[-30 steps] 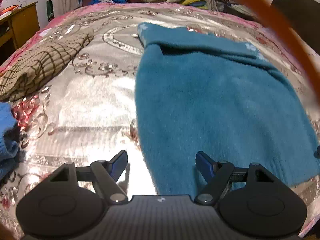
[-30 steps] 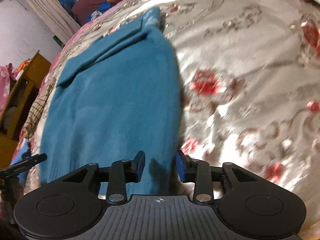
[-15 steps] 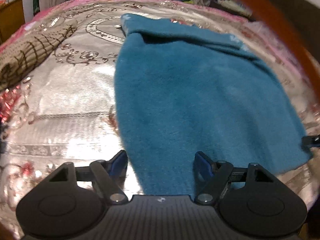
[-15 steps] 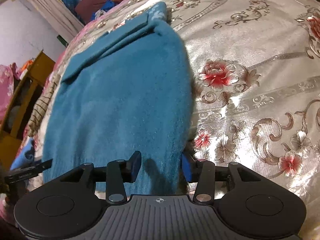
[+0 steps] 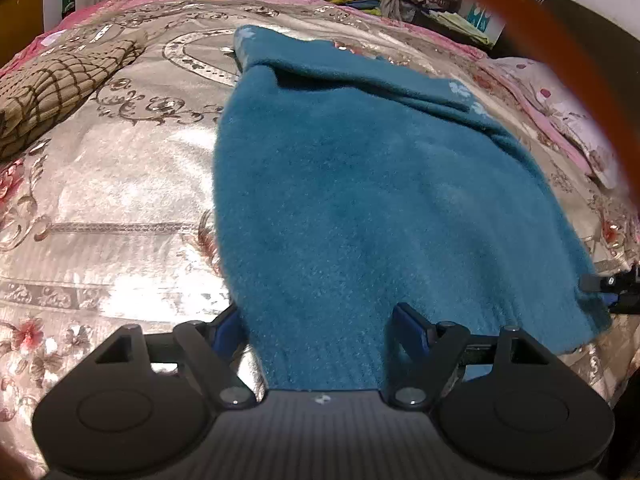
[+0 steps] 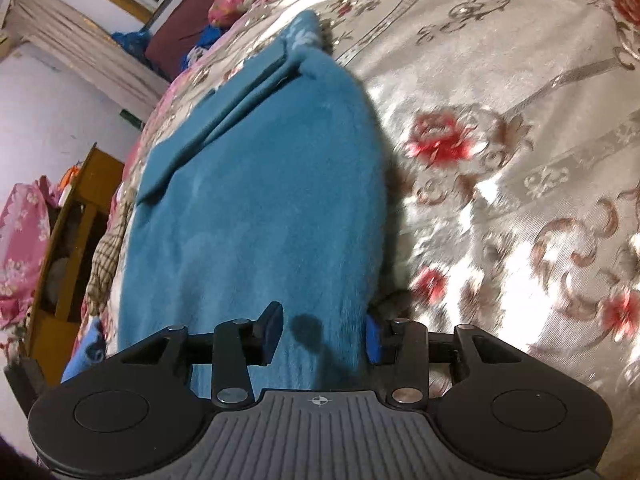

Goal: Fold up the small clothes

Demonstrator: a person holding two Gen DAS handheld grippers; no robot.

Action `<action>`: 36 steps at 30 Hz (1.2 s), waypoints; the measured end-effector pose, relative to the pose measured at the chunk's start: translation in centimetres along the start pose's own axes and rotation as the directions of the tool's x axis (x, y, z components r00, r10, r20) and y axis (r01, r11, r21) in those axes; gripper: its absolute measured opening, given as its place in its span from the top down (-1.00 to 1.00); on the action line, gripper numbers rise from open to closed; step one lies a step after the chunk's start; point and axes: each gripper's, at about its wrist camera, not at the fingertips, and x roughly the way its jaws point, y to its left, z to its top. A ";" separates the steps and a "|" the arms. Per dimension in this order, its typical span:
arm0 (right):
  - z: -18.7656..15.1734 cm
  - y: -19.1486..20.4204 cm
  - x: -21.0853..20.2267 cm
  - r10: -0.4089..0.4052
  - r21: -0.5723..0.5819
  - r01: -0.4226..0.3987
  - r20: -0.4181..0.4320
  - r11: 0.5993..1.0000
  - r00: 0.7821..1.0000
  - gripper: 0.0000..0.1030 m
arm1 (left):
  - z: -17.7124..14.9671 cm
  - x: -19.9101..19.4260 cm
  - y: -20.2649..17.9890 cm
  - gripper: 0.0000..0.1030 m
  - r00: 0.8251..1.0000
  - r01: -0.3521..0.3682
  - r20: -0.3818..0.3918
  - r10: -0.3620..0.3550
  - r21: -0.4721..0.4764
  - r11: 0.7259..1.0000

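Left tongs (image 5: 318, 322) opening — astride teal sweater (image 5: 360, 208) hem | right tongs (image 6: 320, 334) closing

Right gripper (image 6: 320, 332) hovered at the near hem of a teal fleece garment (image 6: 256, 208), jaws closing, the garment's right edge between them, pads not visibly pressing | garment lay flat on a shiny floral bedspread (image 6: 500, 160) | checked cloth (image 6: 106, 256) and wooden cabinet (image 6: 76, 216) at left

Fuzzy matt teal sweater (image 5: 360, 208) lies on a glossy, satiny embroidered bedspread (image 5: 120, 184).
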 end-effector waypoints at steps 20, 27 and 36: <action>0.4 1.1 0.1 0.017 0.069 -0.019 0.032 0.997 0.999 0.67 | 1.2 -0.4 1.3 0.56 1.000 -0.008 0.000 0.008 -0.112 0.994; 4.0 0.7 -1.8 0.303 0.184 -0.338 0.195 0.923 0.933 0.71 | 5.3 -1.8 3.1 0.65 0.977 0.200 0.118 -0.175 -0.255 0.946; 14.3 2.9 1.0 0.338 0.148 -0.399 0.321 0.905 0.885 0.72 | 15.5 -0.1 5.0 0.64 0.926 0.286 0.328 -0.188 -0.282 0.916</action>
